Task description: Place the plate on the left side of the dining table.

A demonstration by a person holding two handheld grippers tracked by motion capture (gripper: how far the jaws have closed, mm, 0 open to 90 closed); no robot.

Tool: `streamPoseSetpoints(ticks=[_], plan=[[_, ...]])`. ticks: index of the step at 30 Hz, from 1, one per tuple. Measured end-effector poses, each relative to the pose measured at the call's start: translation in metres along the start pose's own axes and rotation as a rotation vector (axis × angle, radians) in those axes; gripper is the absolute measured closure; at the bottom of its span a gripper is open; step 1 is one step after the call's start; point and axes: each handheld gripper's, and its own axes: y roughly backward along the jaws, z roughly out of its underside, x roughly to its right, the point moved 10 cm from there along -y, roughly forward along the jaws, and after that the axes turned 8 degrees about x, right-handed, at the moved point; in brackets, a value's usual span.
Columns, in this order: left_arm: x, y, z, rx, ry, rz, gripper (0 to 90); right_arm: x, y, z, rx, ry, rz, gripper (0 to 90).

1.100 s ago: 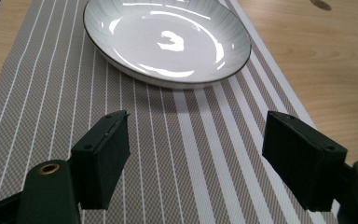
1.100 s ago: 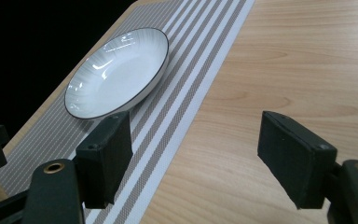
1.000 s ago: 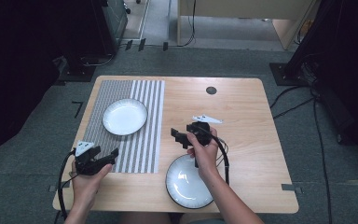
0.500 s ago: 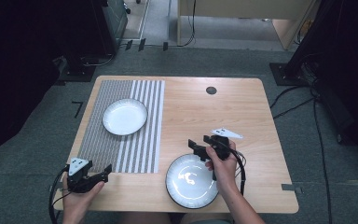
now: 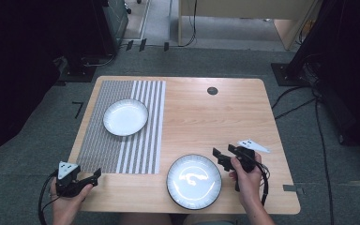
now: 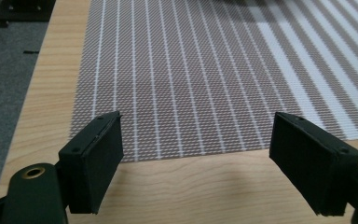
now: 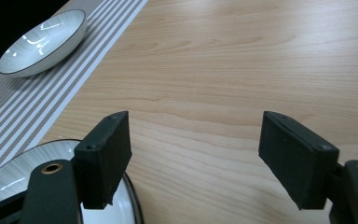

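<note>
A brown-and-white striped placemat (image 5: pixel 122 129) covers the left part of the wooden table (image 5: pixel 206 117). On the mat sits a small white dish (image 5: pixel 125 116), also seen as the dish (image 7: pixel 42 39) at the upper left of the right gripper view. A larger dark-rimmed white plate (image 5: pixel 194 181) lies on bare wood near the front edge. My left gripper (image 5: pixel 95 174) hovers at the front left corner, just short of the mat's front edge (image 6: pixel 177 154). Its jaws have just been opening, with nothing between them. My right gripper (image 5: pixel 222 152) stands open and empty beside the plate's right rim (image 7: pixel 130 205).
A black round grommet (image 5: pixel 212 90) is set in the table's far middle. Cables trail over the grey floor at the right (image 5: pixel 318 136). Bare wood stretches between the mat and the right edge (image 7: pixel 242 60).
Both hands drew back toward the front edge. The right gripper moved right, from above the plate's far rim to its right side. The left gripper slid off the mat toward the front left corner.
</note>
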Motion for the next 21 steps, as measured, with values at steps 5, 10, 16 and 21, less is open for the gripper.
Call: streamPoseSetpoints(ticks=[5,10,16,21], plan=[[-0.009,-0.003,0.008,-0.038,0.001,-0.023,16.4,0.023,0.016,0.000,0.013,-0.012,0.035,25.4],[-0.011,-0.004,0.008,-0.037,0.022,-0.018,16.4,0.044,0.030,-0.001,0.027,-0.030,0.069,25.4],[-0.010,-0.005,0.009,-0.043,-0.006,-0.022,14.8,0.067,0.046,0.002,0.032,-0.047,0.110,25.4],[-0.009,-0.006,0.010,-0.045,-0.024,-0.034,13.9,0.089,0.058,0.007,0.028,-0.060,0.151,25.4]])
